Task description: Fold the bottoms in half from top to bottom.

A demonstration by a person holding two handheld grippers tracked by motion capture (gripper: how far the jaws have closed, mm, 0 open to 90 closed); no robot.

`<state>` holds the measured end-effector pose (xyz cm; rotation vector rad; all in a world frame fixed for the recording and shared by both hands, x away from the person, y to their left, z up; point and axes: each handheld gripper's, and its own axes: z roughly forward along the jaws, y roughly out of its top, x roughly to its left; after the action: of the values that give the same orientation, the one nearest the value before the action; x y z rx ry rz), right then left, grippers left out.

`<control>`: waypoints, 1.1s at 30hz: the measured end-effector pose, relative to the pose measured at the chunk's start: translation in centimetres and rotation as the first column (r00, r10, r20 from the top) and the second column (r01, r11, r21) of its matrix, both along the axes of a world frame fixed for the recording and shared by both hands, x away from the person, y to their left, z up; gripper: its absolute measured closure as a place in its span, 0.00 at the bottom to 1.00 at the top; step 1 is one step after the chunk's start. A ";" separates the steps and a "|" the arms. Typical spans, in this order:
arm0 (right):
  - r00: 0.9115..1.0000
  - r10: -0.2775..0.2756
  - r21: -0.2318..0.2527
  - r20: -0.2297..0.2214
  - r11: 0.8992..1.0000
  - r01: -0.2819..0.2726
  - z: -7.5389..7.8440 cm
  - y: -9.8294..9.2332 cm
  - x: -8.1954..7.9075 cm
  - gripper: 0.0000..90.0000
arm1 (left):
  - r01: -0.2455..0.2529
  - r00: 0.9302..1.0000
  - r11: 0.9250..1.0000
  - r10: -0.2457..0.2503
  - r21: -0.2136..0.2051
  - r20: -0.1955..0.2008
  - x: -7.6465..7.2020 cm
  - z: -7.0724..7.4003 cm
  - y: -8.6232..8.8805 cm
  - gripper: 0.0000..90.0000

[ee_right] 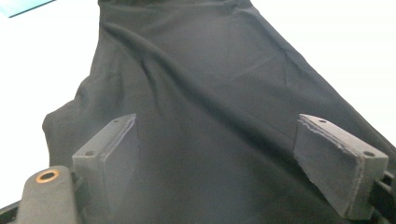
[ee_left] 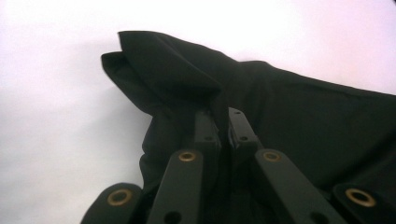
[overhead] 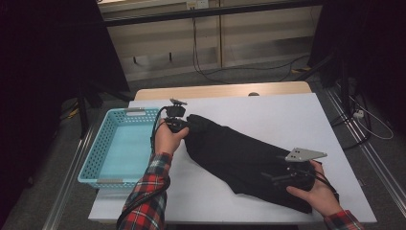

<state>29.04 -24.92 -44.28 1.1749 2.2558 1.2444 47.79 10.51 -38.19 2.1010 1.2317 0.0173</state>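
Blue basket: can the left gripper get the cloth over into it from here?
Probably yes. The left gripper is shut on the black cloth's end right beside the blue basket, with nothing between them. The right gripper hangs open over the far end.

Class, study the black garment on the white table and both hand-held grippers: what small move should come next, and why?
Probably close the right hand-held gripper on the black garment. Its jaws stand open over the cloth's near end, while the left hand-held gripper is shut on the far end beside the blue basket.
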 end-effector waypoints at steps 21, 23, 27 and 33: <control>1.000 0.010 -0.005 -0.014 1.000 -0.011 -0.3 0.4 0.1 0.17 | 0.205 0.976 0.973 -0.195 -0.109 0.092 -4.2 0.0 -4.4 0.95; 1.000 0.007 -0.007 -0.013 1.000 -0.007 -0.4 0.3 0.1 0.17 | 0.215 0.975 0.969 -0.204 -0.124 0.093 -4.5 -0.2 -4.6 0.95; 1.000 0.001 -0.007 -0.014 1.000 -0.001 -0.4 0.2 0.0 0.17 | 0.242 0.968 0.962 -0.230 -0.130 0.102 -5.0 -0.5 -5.2 0.95; 1.000 -0.007 -0.009 -0.016 1.000 0.007 -0.4 0.1 -0.2 0.17 | 0.280 0.957 0.946 -0.264 -0.160 0.117 -5.9 -1.1 -5.9 0.95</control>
<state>28.87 -24.85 -44.69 1.1926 2.2643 1.2259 41.89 4.59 -39.25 2.0721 0.8469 -0.1113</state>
